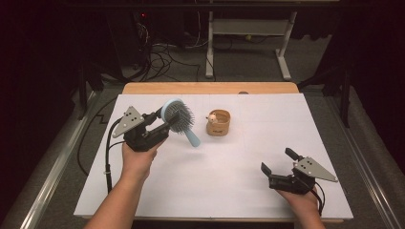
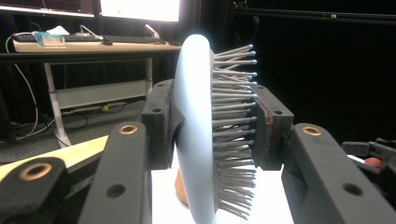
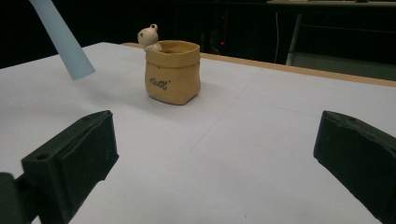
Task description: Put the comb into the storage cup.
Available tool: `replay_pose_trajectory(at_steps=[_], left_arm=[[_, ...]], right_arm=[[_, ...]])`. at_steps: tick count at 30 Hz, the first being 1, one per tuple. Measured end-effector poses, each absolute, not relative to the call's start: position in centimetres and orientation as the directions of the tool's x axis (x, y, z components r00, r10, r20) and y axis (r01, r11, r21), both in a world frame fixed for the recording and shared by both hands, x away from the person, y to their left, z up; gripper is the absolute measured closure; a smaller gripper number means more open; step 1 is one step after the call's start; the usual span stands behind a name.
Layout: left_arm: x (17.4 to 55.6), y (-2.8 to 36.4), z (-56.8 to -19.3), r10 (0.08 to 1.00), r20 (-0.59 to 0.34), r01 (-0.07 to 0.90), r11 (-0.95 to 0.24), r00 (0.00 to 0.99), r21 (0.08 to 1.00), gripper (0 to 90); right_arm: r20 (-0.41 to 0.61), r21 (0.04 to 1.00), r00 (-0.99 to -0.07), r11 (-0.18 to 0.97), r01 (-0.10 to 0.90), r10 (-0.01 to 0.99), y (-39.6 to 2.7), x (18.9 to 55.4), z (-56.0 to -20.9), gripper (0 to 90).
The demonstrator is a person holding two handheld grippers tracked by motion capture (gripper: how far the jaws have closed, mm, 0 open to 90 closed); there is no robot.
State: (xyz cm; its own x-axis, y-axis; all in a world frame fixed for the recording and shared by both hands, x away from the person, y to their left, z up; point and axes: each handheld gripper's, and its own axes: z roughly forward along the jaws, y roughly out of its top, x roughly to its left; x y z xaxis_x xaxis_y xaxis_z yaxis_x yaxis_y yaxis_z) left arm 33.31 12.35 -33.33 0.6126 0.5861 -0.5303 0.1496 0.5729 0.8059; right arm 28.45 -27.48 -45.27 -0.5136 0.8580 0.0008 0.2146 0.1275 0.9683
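Observation:
My left gripper [image 1: 165, 119] is shut on the head of a light blue hairbrush [image 1: 177, 116], lifted above the white table. In the left gripper view the brush head [image 2: 198, 126] stands on edge between the two pads [image 2: 159, 123], bristles pointing right. The brush handle [image 1: 193, 138] slants down to the right, and its tip [image 3: 60, 39] hangs in the air at the top left of the right gripper view. A small tan sack-shaped pot [image 1: 218, 123] with a little bear figure on its rim stands just right of the brush. My right gripper [image 1: 278, 161] rests low at the front right, open and holding nothing.
A white sheet [image 1: 248, 157] covers the table, with a wooden edge [image 1: 210, 88] at the back. The pot [image 3: 173, 72] stands ahead of my right gripper. Cables and a white desk frame [image 1: 248, 43] lie on the floor beyond the table.

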Motion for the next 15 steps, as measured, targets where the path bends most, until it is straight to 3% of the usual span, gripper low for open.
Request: replay_pose_trajectory(at_steps=[15], left_arm=[[34.1,11.1,-31.6,0.574,-0.519,0.13,0.582,0.633,0.803,57.9]], right_arm=[[0.004,0.971,-0.518,0.119,0.205,0.855,-27.5,28.4,-45.1,0.0]])
